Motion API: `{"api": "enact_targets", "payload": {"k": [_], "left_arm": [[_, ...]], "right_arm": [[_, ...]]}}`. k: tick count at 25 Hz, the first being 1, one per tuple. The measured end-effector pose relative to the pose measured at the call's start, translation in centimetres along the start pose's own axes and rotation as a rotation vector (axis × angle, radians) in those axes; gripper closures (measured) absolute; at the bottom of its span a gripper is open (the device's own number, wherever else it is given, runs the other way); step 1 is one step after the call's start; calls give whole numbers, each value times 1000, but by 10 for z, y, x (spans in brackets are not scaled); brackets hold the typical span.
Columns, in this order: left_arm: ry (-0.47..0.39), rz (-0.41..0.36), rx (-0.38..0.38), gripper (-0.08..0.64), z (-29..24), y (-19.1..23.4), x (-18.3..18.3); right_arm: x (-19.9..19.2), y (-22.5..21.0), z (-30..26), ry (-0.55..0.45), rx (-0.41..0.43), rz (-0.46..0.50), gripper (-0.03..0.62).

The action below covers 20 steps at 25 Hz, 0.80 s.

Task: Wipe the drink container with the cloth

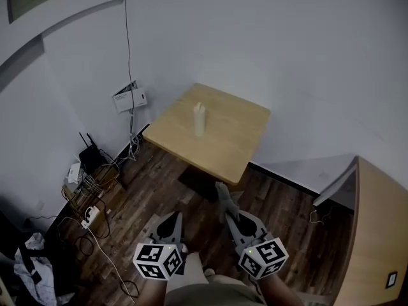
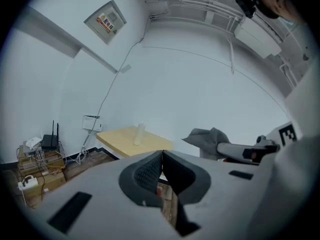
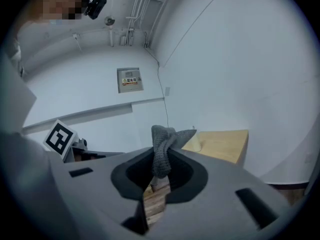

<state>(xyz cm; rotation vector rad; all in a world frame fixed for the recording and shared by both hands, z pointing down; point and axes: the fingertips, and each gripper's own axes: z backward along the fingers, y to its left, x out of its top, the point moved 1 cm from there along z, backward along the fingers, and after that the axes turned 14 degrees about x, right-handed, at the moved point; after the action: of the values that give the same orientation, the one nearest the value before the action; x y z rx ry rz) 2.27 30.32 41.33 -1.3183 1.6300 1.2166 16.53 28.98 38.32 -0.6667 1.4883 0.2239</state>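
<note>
Right gripper view, right hand-held gripper (image 3: 160, 160) pinching grey cloth (image 3: 163, 138), left hand-held gripper (image 2: 162, 158) closed

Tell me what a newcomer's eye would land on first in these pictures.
A white drink container stands alone and upright on a small wooden table against the far wall. Nearer the person, the right tool pinches a grey cloth, while the left tool is shut and empty. A router and tangled cables clutter the floor at the left.
</note>
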Motion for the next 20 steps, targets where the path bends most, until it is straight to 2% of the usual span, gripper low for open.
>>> {"api": "enact_targets", "payload": {"k": [7, 20], "left_arm": [[-7, -15, -3, 558, -32, 10, 7], [2, -18, -79, 558, -129, 32, 43]], "right_arm": [[2, -19, -23, 17, -14, 15, 565], [24, -76, -105, 3, -53, 28, 564]]}}
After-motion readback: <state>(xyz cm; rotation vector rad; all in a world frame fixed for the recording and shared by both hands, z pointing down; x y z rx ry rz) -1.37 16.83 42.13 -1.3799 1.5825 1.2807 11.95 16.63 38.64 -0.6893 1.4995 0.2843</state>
